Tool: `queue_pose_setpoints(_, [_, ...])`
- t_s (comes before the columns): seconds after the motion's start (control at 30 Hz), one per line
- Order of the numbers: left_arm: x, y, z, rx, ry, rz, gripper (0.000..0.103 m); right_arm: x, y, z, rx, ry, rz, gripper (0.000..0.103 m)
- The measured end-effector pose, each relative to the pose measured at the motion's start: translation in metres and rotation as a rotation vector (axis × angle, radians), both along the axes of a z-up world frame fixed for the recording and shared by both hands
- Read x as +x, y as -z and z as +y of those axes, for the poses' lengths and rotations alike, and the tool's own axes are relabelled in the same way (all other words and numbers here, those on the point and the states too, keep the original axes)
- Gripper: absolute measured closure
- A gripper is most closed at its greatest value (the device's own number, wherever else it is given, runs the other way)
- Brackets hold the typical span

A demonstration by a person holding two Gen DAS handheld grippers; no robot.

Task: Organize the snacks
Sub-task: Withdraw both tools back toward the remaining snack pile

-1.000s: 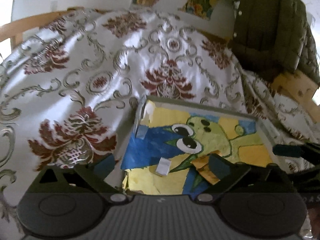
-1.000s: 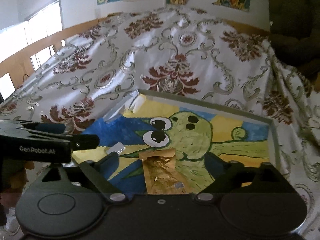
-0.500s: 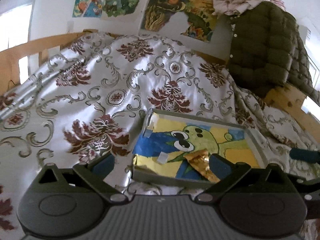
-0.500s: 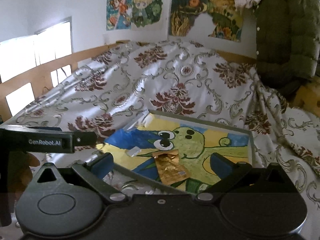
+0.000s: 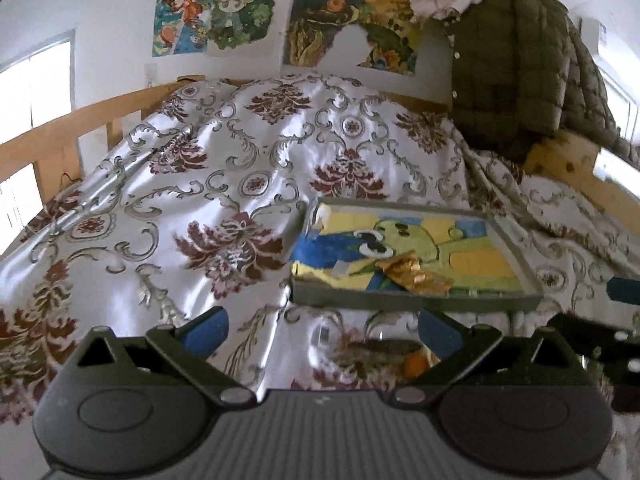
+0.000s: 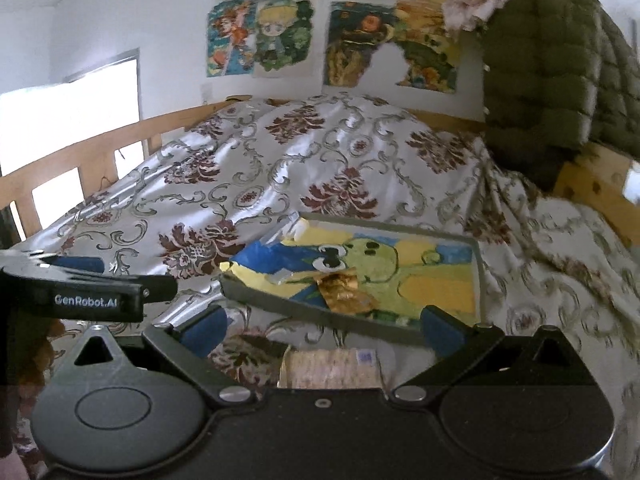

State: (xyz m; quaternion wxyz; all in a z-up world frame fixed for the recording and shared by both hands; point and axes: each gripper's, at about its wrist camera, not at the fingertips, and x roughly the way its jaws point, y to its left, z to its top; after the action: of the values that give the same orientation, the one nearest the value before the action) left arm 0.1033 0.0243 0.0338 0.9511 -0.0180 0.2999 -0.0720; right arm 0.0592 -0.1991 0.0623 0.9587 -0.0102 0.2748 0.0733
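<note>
Now, left wrist view: left gripper (image 5: 322, 330) hanging spread and empty, gold snack wrapper (image 5: 412, 274) lying in the painted tray (image 5: 412, 302) at one o'clock. Right wrist view: right gripper (image 6: 324, 330) gaping empty too; tray tilting on soft bedspread (image 6: 256, 184), risking sliding.

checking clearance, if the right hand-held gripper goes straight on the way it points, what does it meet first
Most likely the near wall of the painted tray, with the gold snack wrapper lying just behind it; depth is uncertain.

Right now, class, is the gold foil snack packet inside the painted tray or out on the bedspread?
Inside. The gold foil snack packet lies flat on the tray's painted floor, within its grey rim, near the front edge.
</note>
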Motion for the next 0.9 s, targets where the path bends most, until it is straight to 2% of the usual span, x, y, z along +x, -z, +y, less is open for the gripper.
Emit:
queue_pose_setpoints(0.17, [-0.024,0.005,-0.011,0.089,0.033,-0.004,0.0,-0.027,0.003,-0.007,0.063,0.065,0.019,0.001])
queue_pose_setpoints(0.47, [-0.051,0.016,-0.027,0.161,0.09,0.002,0.0,-0.067,0.012,-0.019,0.036,0.18,0.039,0.001])
queue_pose_setpoints(0.67, [-0.056,0.024,-0.033,0.182,0.108,0.03,0.0,-0.08,0.024,-0.027,0.026,0.26,0.093,0.001])
queue_pose_setpoints(0.9, [-0.059,0.037,-0.037,0.201,0.139,0.076,0.0,-0.084,0.034,-0.029,0.028,0.274,0.151,0.001])
